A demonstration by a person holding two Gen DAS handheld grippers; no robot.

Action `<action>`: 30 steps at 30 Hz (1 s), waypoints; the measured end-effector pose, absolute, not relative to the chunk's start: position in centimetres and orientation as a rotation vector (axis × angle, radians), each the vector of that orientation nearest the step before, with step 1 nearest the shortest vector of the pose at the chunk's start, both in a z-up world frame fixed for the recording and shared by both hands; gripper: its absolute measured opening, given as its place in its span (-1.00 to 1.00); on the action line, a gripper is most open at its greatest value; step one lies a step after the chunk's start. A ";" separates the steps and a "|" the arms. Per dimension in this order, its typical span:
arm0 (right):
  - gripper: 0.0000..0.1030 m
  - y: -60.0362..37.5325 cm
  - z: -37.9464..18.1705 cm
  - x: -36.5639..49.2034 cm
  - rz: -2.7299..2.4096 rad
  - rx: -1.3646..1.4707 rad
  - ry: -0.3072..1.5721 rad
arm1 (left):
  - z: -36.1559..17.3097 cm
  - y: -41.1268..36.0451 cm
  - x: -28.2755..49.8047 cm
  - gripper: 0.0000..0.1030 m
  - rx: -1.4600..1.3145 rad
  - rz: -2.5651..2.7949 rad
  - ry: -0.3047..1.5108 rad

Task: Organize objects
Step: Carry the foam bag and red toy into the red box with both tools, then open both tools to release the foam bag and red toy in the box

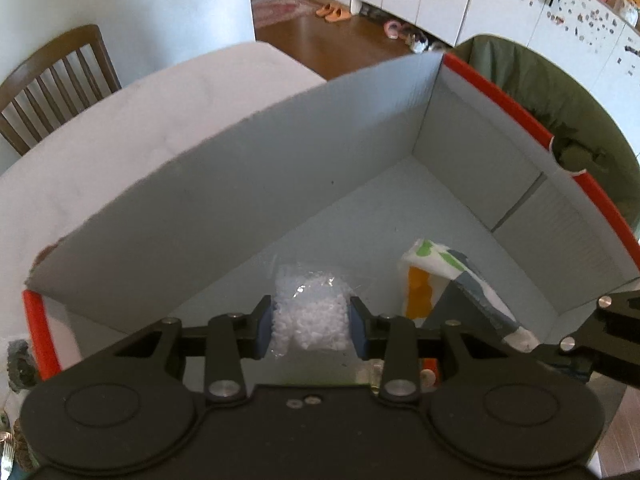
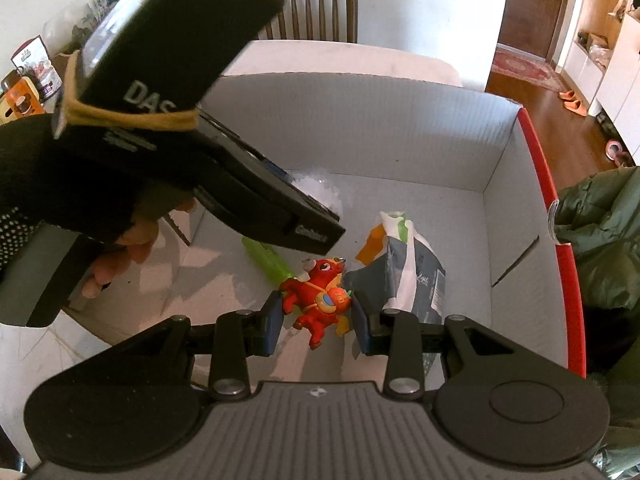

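A clear bag of white pellets point(image 1: 308, 314) sits between the blue pads of my left gripper point(image 1: 311, 328), which is shut on it low inside a grey cardboard box point(image 1: 240, 200) with red edges. In the right wrist view my right gripper point(image 2: 318, 320) is shut on a red toy figure point(image 2: 320, 300) above the box floor point(image 2: 440, 208). A gloved hand point(image 2: 80, 168) holds the left tool point(image 2: 240, 184) at upper left, and the pellet bag point(image 2: 320, 190) peeks out past its tip. Whether the bag touches the floor is hidden.
A white, green and orange snack packet point(image 1: 440, 268) point(image 2: 416, 272) lies in the box to the right. A green plastic item point(image 2: 268, 260) lies under the toy. A green jacket point(image 2: 600, 240) hangs past the right wall. The box stands on a white table point(image 1: 120, 132) with a wooden chair point(image 1: 52, 84) behind.
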State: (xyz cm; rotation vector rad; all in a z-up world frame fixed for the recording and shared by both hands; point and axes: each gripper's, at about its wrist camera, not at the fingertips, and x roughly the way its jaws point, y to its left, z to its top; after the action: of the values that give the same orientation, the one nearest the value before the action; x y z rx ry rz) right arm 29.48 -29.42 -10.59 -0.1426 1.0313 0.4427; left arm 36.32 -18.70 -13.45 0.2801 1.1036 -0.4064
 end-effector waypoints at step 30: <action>-0.22 -30.6 -8.8 29.2 0.441 -0.087 1.025 | -12.9 -17.8 35.9 0.19 0.257 -0.417 1.143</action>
State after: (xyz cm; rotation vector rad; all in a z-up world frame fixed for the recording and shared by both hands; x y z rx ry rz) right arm 29.18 -30.65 -8.79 -0.0867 1.0248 0.4405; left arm 35.87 -17.82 -12.92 0.2566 1.1430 -0.4168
